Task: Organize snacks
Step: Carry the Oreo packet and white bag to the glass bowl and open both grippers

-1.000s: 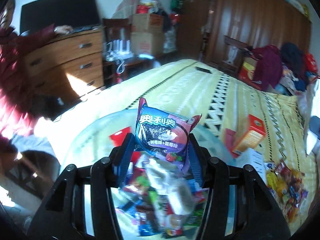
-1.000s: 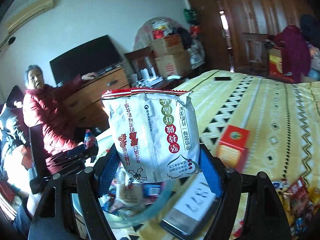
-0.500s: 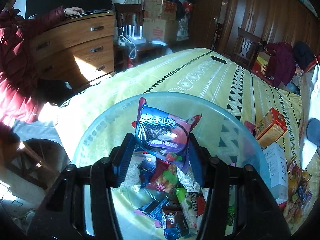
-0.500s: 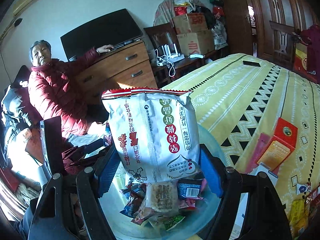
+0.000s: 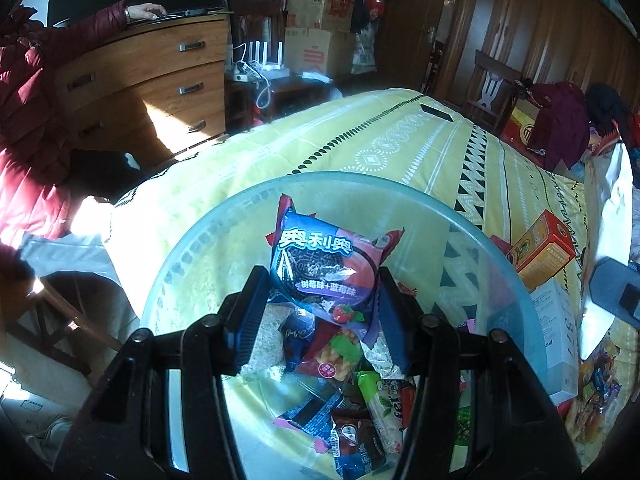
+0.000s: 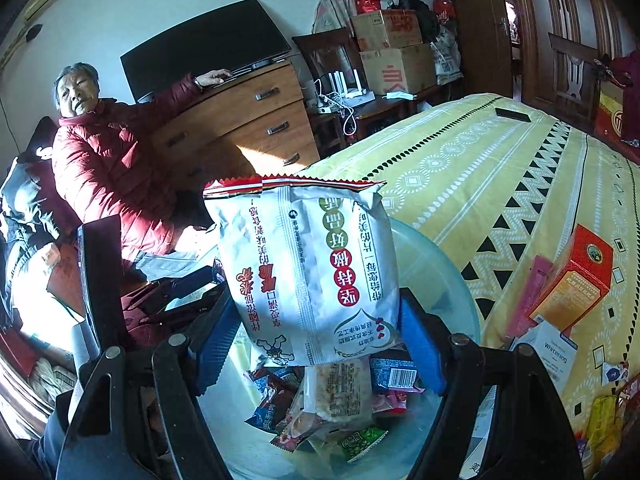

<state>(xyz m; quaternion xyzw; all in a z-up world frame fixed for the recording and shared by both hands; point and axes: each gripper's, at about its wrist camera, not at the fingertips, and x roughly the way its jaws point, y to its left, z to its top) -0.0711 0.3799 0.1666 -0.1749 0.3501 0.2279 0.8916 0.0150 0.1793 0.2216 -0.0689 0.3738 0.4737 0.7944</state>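
Observation:
My left gripper point(image 5: 320, 316) is shut on a purple and red cookie packet point(image 5: 324, 268), held over a clear round plastic tub point(image 5: 192, 252) on the bed. Several small snack packs point(image 5: 340, 360) lie in the tub's bottom. My right gripper point(image 6: 312, 340) is shut on a big white snack bag point(image 6: 312, 272) with red print, upside down, above the same clear round plastic tub point(image 6: 440, 276). More snack packs point(image 6: 336, 392) show below the bag.
The tub sits on a yellow patterned bedspread point(image 5: 360, 144). An orange-red box point(image 5: 544, 248) and a white box point(image 5: 556, 336) lie to its right, with loose sweets point(image 5: 596, 392) beyond. A person in a red jacket point(image 6: 104, 168) sits left by a wooden dresser point(image 6: 240, 120).
Both grippers came forward and down over the tub with their packets still held; the tub's inside and the snacks in it now fill the lower part of both views.

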